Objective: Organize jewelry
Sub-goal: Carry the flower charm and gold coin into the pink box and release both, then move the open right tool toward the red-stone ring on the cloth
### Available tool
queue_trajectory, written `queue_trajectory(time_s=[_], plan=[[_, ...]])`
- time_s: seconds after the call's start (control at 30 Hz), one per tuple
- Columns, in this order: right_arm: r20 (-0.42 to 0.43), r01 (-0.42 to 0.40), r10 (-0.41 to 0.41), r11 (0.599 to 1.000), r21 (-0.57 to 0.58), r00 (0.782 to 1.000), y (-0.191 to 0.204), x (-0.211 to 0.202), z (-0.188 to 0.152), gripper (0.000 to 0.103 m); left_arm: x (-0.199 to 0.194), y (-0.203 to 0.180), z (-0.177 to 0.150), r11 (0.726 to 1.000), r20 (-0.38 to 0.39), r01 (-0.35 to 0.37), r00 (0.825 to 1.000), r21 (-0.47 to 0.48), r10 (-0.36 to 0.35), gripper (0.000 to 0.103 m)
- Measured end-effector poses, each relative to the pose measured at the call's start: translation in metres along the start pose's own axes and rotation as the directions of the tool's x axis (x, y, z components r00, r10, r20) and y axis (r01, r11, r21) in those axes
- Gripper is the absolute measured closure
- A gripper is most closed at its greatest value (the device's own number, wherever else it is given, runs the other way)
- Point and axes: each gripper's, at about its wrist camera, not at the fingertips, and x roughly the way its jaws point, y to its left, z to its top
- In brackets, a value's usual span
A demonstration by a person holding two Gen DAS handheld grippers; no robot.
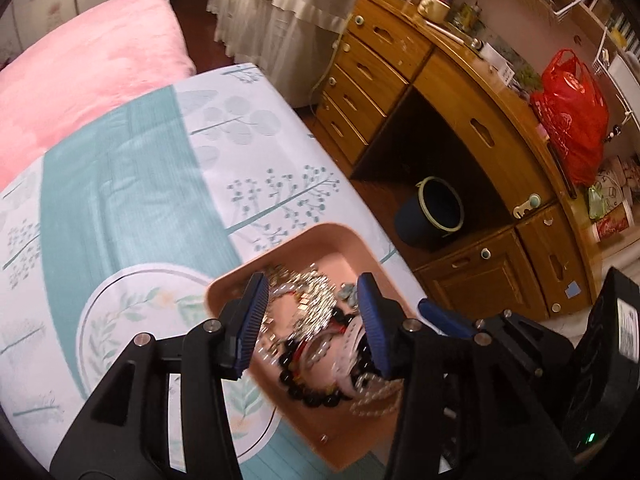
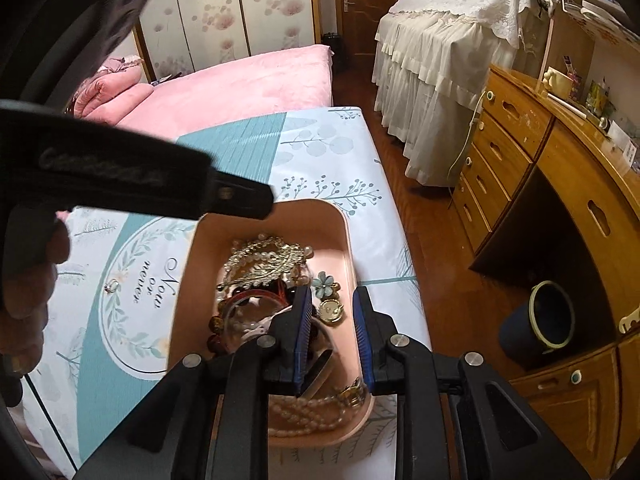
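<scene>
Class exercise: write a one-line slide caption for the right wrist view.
Open right gripper hovering over a pink tray of tangled jewelry on a floral tablecloth.

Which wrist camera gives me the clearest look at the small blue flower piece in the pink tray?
The right wrist view: the blue flower piece lies sharp and unobstructed in the pink tray, just beyond the open right gripper. In the left wrist view it is only a blurred bluish patch beside one pad of the left gripper.

One pink tray (image 2: pixel 344 240), one flower brooch (image 2: pixel 325 285), one gold watch (image 2: pixel 330 312), perhaps several tangled bead strands (image 2: pixel 308 410).
</scene>
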Motion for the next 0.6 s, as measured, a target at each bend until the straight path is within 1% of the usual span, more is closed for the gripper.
queue_trajectory(time_s=[0.2, 0.37, 0.6], plan=[[0.003, -0.007, 0.007, 1.0, -0.015, 1.0, 0.013, -0.015, -0.001, 0.082, -0.034, 0.013, -0.026, 0.999, 0.013, -0.05, 0.999, -0.018, 0.05, 0.06], [0.0, -0.029, 0.029, 0.999, -0.032, 1.0, 0.034, -0.032, -0.006, 0.082, -0.057, 0.03, -0.06, 0.996, 0.001, -0.079, 0.997, -0.049, 0.079, 0.06], [0.004, -0.065, 0.066, 0.996, -0.068, 0.998, 0.069, -0.052, -0.014, 0.082, -0.078, 0.059, -0.106, 0.986, -0.024, -0.125, 0.992, -0.112, 0.123, 0.06]])
